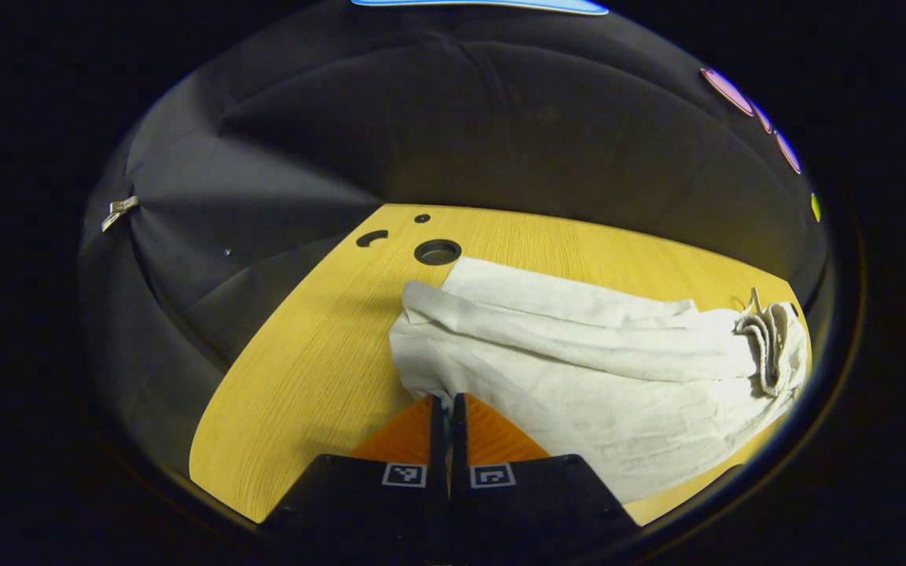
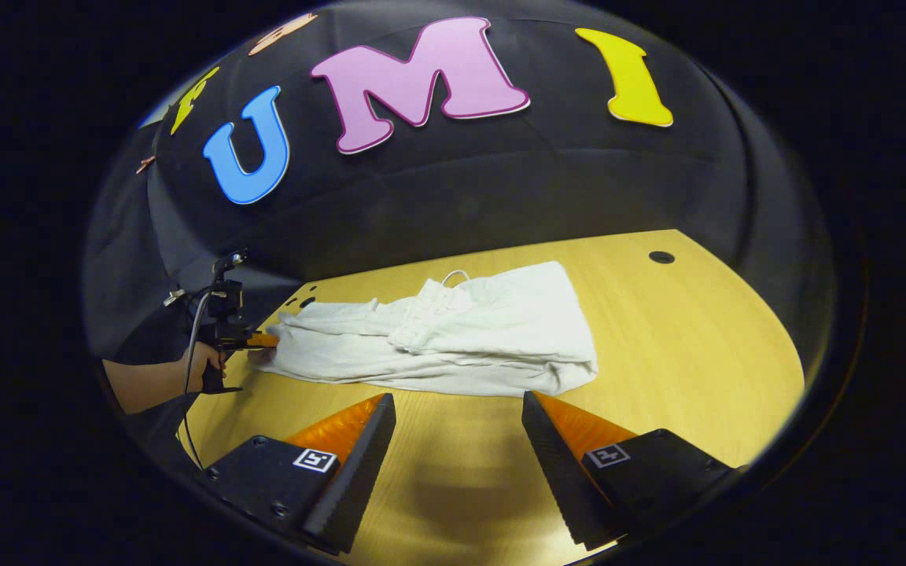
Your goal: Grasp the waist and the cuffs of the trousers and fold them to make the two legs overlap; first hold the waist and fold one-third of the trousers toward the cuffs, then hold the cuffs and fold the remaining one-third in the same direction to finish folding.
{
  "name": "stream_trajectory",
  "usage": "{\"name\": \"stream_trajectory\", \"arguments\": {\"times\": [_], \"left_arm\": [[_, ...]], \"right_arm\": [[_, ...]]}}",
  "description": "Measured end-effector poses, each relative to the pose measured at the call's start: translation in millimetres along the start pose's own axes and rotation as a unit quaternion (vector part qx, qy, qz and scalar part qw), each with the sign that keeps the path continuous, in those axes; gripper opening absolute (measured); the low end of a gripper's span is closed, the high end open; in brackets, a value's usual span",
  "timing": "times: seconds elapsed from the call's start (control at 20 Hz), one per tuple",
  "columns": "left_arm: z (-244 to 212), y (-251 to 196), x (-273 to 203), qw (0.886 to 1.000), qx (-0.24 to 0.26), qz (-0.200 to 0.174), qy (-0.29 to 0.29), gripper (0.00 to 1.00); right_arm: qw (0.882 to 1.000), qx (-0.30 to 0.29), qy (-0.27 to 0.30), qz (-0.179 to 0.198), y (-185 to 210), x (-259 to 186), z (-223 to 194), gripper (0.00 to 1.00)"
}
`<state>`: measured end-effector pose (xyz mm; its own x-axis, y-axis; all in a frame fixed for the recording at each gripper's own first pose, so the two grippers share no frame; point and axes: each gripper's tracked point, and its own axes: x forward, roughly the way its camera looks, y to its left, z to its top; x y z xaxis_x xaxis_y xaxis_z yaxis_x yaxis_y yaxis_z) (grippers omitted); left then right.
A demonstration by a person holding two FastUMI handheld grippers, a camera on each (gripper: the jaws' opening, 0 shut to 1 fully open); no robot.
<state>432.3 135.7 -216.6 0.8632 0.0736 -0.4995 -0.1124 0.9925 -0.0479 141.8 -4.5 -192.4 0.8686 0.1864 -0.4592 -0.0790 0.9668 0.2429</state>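
Observation:
White trousers (image 1: 579, 369) lie on the wooden table (image 1: 303, 369), legs overlapped, the waist part folded over with its drawstring (image 1: 764, 346) at the right end. My left gripper (image 1: 447, 402) is shut on the cuff end of the trousers, cloth pinched between its fingertips. In the right gripper view the trousers (image 2: 461, 330) lie across the table middle, folded waist layer on top toward the right. My right gripper (image 2: 459, 402) hovers open just in front of the trousers' near edge, holding nothing. The left gripper (image 2: 252, 339), held by a hand (image 2: 201, 363), touches the cuff end at the left.
The table has a round cable hole (image 1: 437, 251) and smaller openings behind the cuffs, and another small hole (image 2: 661, 257) at the far right. Bare tabletop (image 2: 697, 354) stretches right of the trousers. Black cloth walls surround the table.

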Motion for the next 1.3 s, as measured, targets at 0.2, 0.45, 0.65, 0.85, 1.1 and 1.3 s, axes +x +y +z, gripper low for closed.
{"name": "stream_trajectory", "arguments": {"times": [0.2, 0.45, 0.65, 0.85, 1.1, 1.3], "left_arm": [[34, -18, -33, 0.998, -0.054, -0.02, -0.037, 0.06], [72, -44, -69, 0.992, -0.109, -0.029, -0.059, 0.06], [101, -86, -100, 0.991, -0.095, -0.044, -0.083, 0.06], [128, -142, -131, 0.989, -0.077, -0.072, -0.108, 0.06], [156, -228, -163, 0.984, -0.042, -0.115, -0.131, 0.06], [171, -318, -182, 0.977, -0.012, -0.167, -0.135, 0.06]], "right_arm": [[1.0, 0.005, -0.01, -0.021, -26, -16, 25, 0.98], [1.0, -0.006, -0.015, -0.022, -42, -37, 50, 0.98], [1.0, -0.006, -0.021, -0.014, -52, -50, 61, 0.98], [0.999, -0.02, -0.031, -0.011, -65, -65, 62, 0.98], [0.999, 0.004, -0.036, -0.024, -91, -85, 61, 0.98], [0.997, 0.029, -0.053, -0.049, -123, -99, 71, 0.98]]}}
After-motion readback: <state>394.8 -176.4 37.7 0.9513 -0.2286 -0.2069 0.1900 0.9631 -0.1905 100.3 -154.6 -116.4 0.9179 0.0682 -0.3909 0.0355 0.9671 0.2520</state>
